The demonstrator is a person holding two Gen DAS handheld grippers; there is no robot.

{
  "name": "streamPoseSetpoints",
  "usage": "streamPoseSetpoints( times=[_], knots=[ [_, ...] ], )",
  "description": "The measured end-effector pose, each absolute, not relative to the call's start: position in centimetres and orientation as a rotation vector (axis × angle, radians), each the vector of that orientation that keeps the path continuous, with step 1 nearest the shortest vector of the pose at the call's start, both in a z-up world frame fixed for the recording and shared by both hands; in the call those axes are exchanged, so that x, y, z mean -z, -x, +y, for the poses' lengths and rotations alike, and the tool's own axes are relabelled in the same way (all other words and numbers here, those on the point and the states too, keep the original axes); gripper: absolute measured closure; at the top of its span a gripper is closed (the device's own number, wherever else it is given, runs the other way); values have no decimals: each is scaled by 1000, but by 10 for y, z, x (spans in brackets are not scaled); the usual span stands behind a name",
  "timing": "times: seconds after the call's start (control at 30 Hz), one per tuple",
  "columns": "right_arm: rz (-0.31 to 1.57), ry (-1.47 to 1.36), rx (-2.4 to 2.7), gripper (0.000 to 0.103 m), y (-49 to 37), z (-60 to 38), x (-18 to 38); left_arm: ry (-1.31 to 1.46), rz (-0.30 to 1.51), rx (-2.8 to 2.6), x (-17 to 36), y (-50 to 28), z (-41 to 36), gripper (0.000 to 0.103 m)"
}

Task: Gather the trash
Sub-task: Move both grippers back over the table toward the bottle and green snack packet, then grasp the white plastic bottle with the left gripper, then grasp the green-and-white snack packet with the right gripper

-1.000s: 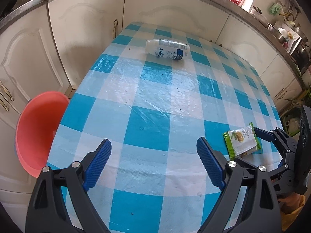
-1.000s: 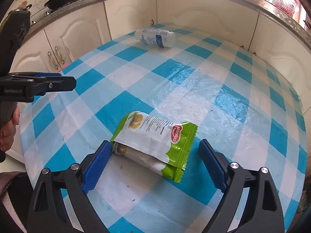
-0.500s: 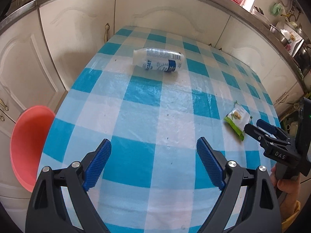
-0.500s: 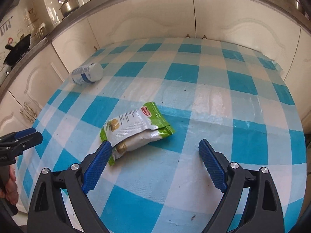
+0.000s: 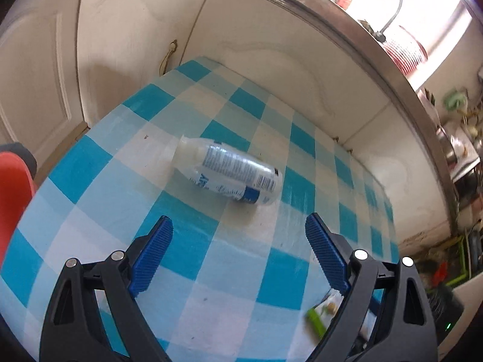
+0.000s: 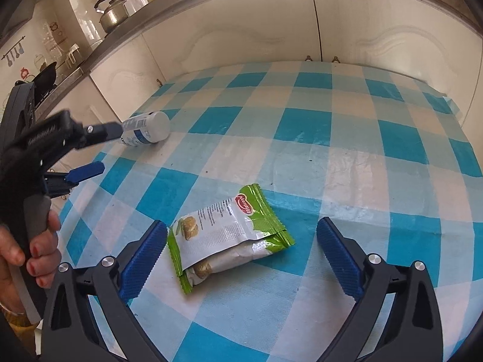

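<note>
While your left tool [image 5: 238, 241] hovered with its jaws wide and empty, the plastic bottle [image 5: 229, 172] lay on its side just ahead of it, near the far left corner of the bench [image 5: 187, 250], its long axis running slantwise across your line of approach, neck to the left and base to the right, so the jaws would have needed a small roll to straddle its width. Your right tool [image 6: 241, 247] had just been opening and stood at its widest, pads clear of the green snack wrapper [image 6: 229, 235] that lay between them, long axis crosswise; that hand was the nearer to a grasp. A checked blue-and-white plastic cloth [image 6: 332, 157] covered the bench, glossy and probably slippery. Cream cabinets [image 5: 271, 48] ringed it, with a red basin [image 5: 12, 199], apparently the bin, at the left edge.
</note>
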State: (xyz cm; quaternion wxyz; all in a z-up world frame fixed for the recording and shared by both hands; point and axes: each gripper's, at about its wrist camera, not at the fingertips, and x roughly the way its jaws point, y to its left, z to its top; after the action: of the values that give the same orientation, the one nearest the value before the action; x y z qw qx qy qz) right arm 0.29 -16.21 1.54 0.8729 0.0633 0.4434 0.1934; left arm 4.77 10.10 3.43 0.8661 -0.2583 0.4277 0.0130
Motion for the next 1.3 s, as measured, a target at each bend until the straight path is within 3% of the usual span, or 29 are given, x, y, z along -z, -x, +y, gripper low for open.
streamPoseSetpoints(
  times=[0.27,0.6,0.67,0.93,1.3],
  knots=[
    [914,-188,-432,4,-2,-170,-15,638,929,-203,-27,-96,102,13],
    [920,-160,-433,4,-2,-167,-15,402,1000,-300,-18,-135,85,13],
    [921,-156,-432,4,-2,-166,-15,356,1001,-298,-17,-136,82,16],
    [921,-156,-432,4,-2,-166,-15,283,977,-244,-20,-129,82,52],
    [934,-74,-416,4,-1,-156,-17,200,981,-33,-24,-80,51,57]
  ],
)
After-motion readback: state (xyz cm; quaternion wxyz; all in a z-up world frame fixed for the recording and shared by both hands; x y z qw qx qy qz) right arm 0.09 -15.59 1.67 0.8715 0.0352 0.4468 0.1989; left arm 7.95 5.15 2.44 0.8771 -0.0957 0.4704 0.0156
